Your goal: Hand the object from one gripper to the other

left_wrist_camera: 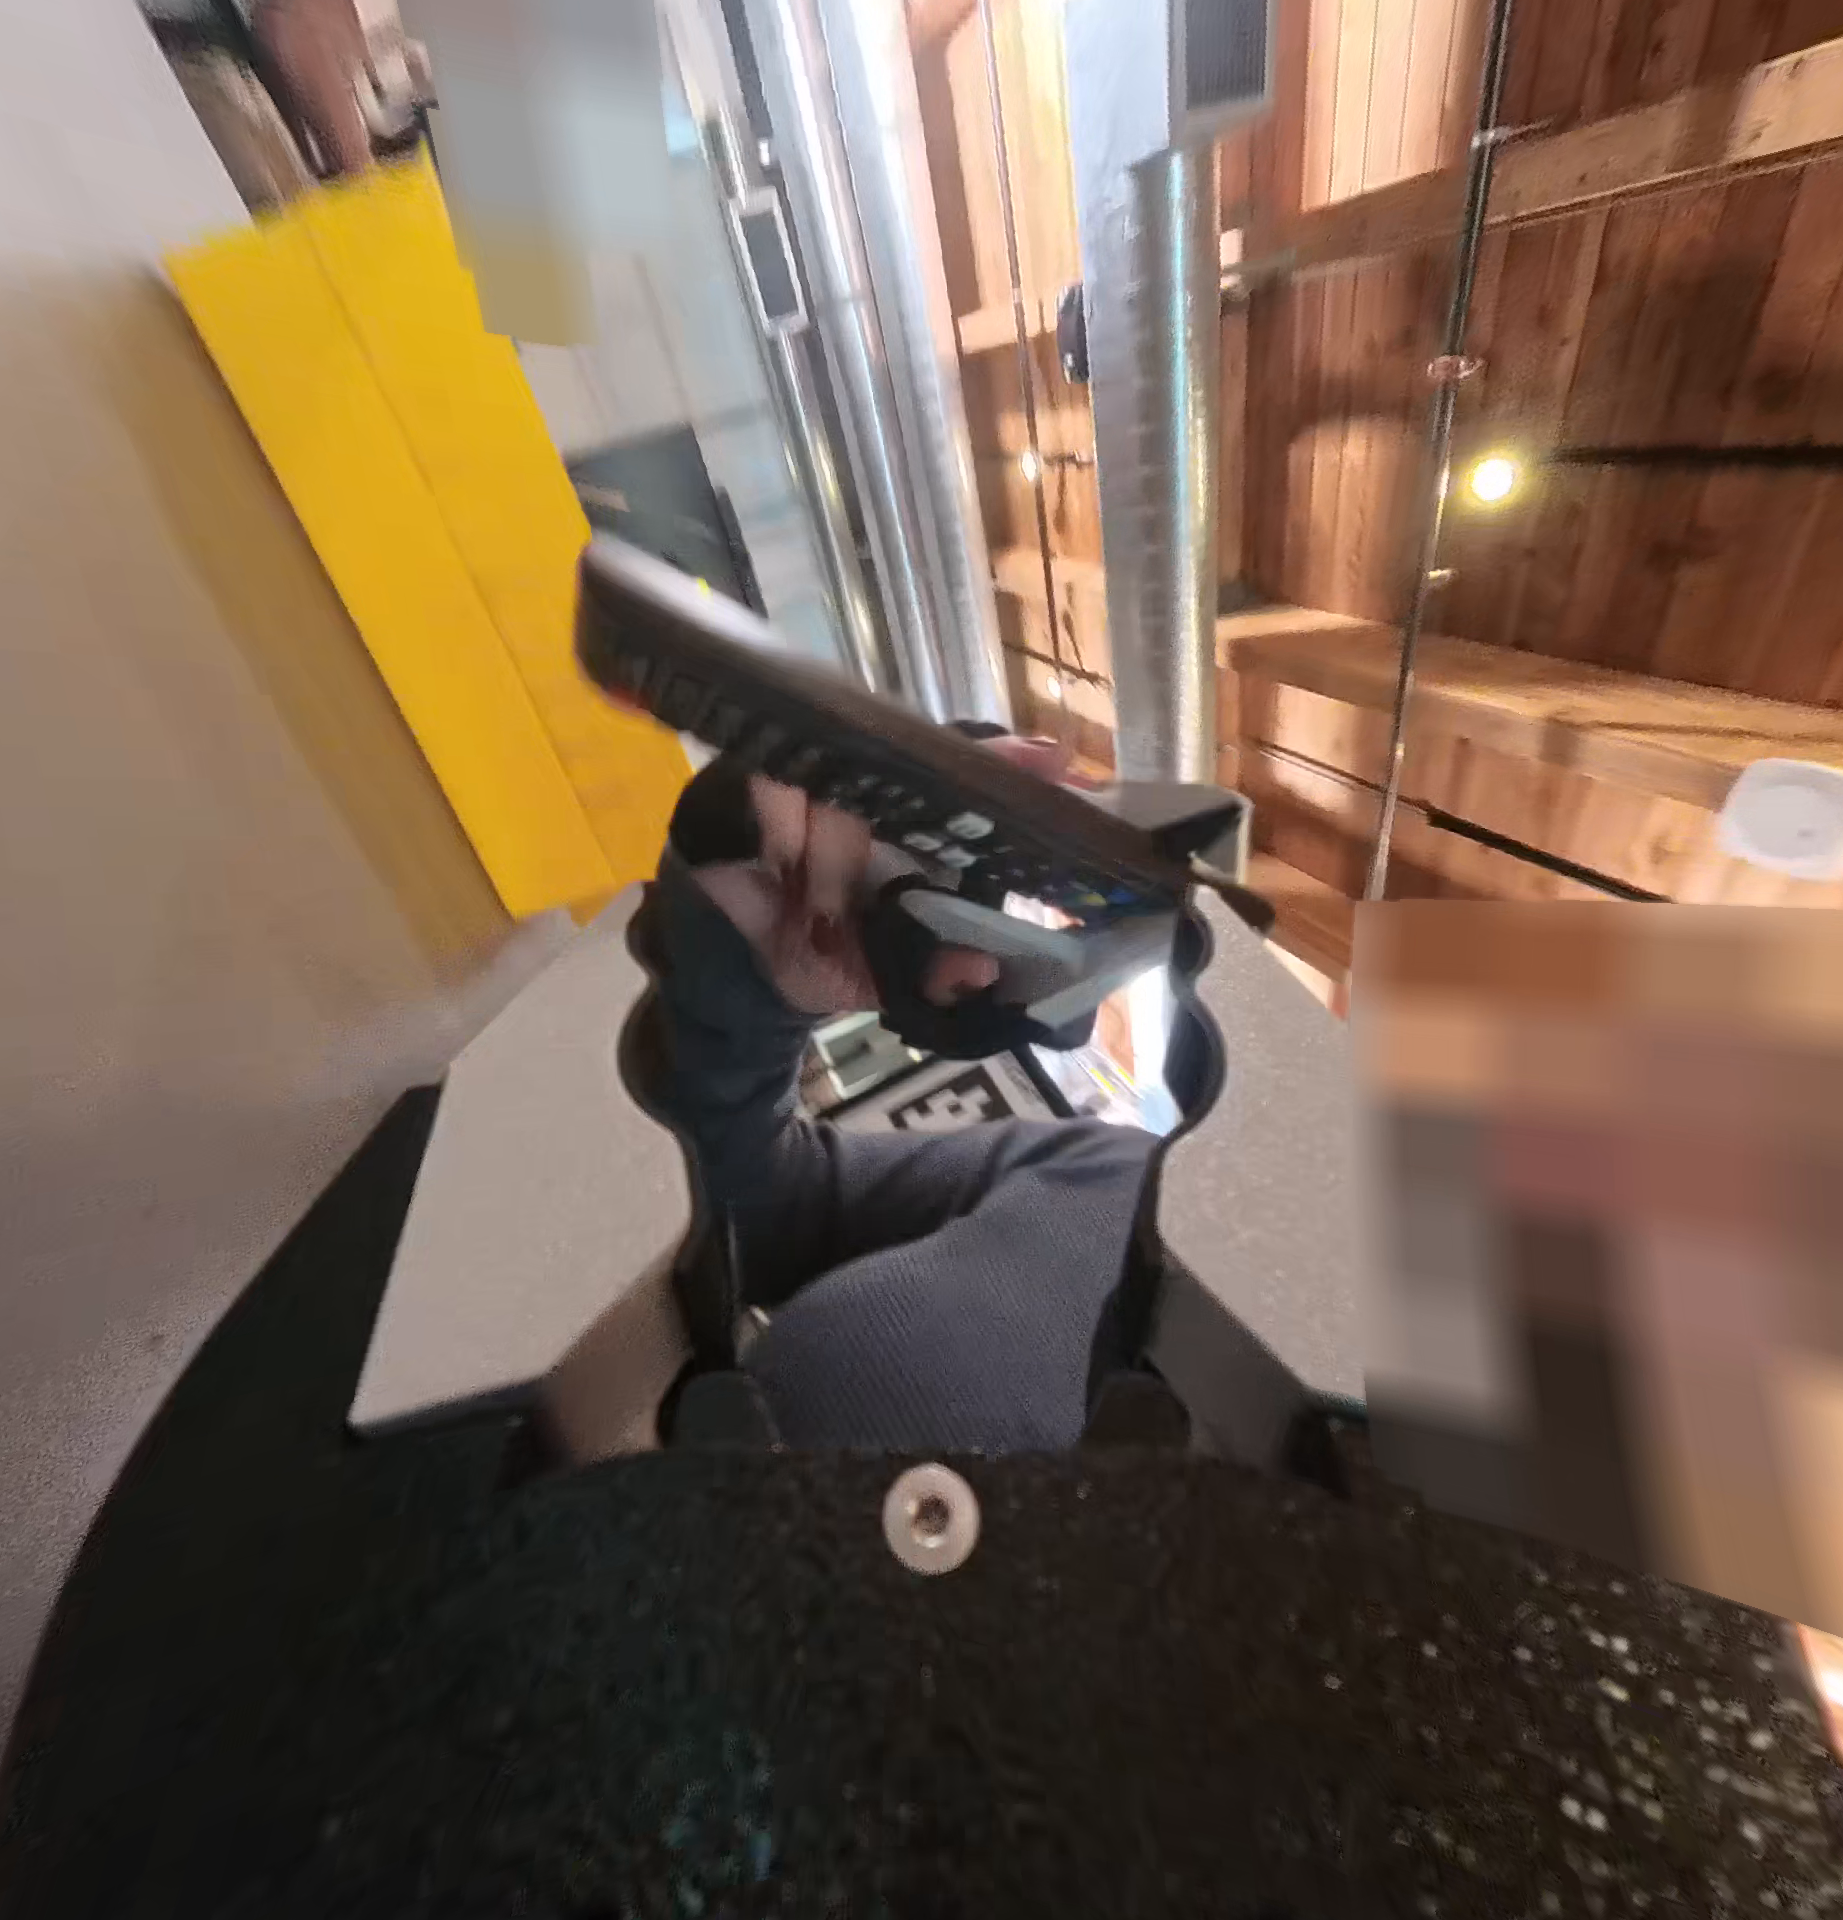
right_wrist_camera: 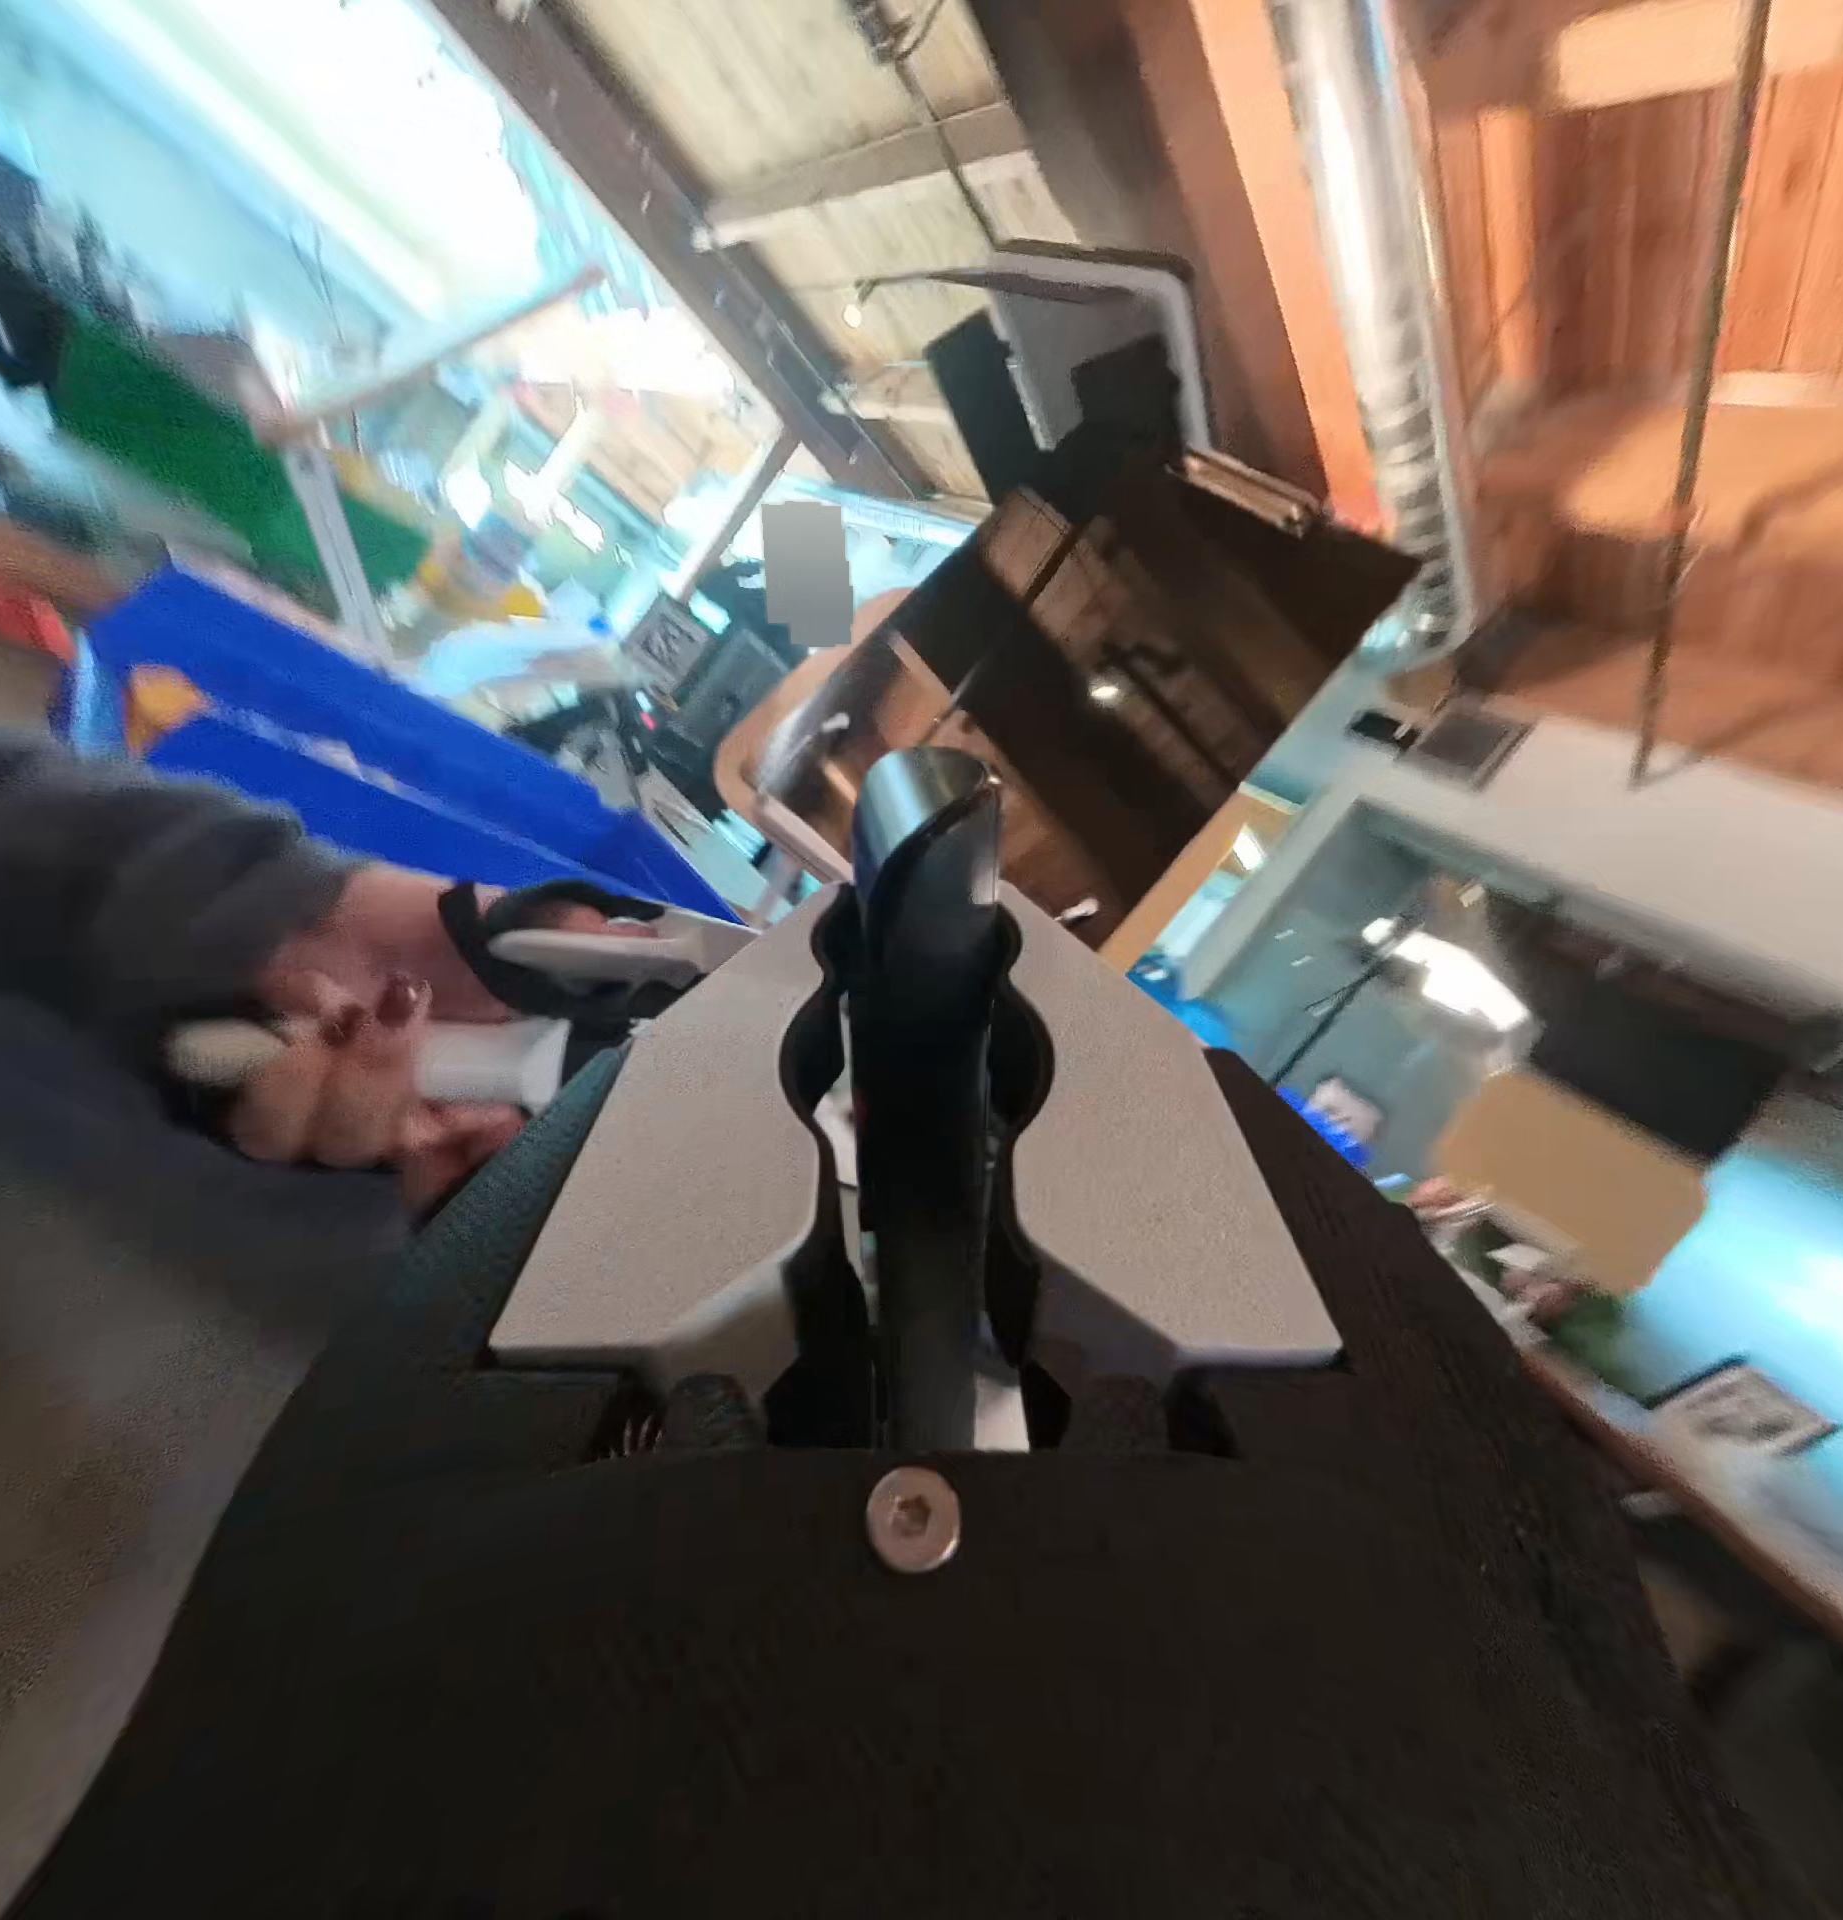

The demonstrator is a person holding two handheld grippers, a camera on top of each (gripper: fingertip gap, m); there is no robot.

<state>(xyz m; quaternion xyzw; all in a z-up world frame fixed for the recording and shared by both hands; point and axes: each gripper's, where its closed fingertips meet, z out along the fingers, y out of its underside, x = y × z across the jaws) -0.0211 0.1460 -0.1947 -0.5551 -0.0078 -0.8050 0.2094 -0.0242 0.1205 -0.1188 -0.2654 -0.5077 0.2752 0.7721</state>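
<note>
Nearest my lens in the left wrist view: black textured gripper body with one silver screw (left_wrist_camera: pixel 930 1517). The left gripper (left_wrist_camera: pixel 917 1039) is released, its grey pads (left_wrist_camera: pixel 543 1164) spread wide with nothing between them. Through the gap I see a dark grey sleeve (left_wrist_camera: pixel 927 1226) and the right hand (left_wrist_camera: pixel 792 914) in a black fingerless glove, wrapped round a grey handle (left_wrist_camera: pixel 1010 956).

The task thing, a long black remote control with rows of small buttons (left_wrist_camera: pixel 844 727), sits just past the left fingertips. It is tilted, far end up-left, near end just above the right-side pad tip, and not touching either pad as far as I can tell.

The right wrist view gives what the left cannot: the right gripper (right_wrist_camera: pixel 922 935) is clenched on the remote control (right_wrist_camera: pixel 927 987), seen edge-on. It runs the length of the fingers and pokes out beyond the tips with a shiny end. The left hand (right_wrist_camera: pixel 377 1039), also in a fingerless glove, holds a white handle (right_wrist_camera: pixel 584 956) at left.

Containers: one brown cardboard box (right_wrist_camera: pixel 1571 1174) at the right of that view, too blurred to tell its contents.

Left view only: yellow panel (left_wrist_camera: pixel 408 520) on a pale wall, silver metal duct (left_wrist_camera: pixel 1156 468), and wooden plank wall (left_wrist_camera: pixel 1623 312). Right view only: blue sheet-like surface (right_wrist_camera: pixel 377 758). Both views are motion-blurred.
</note>
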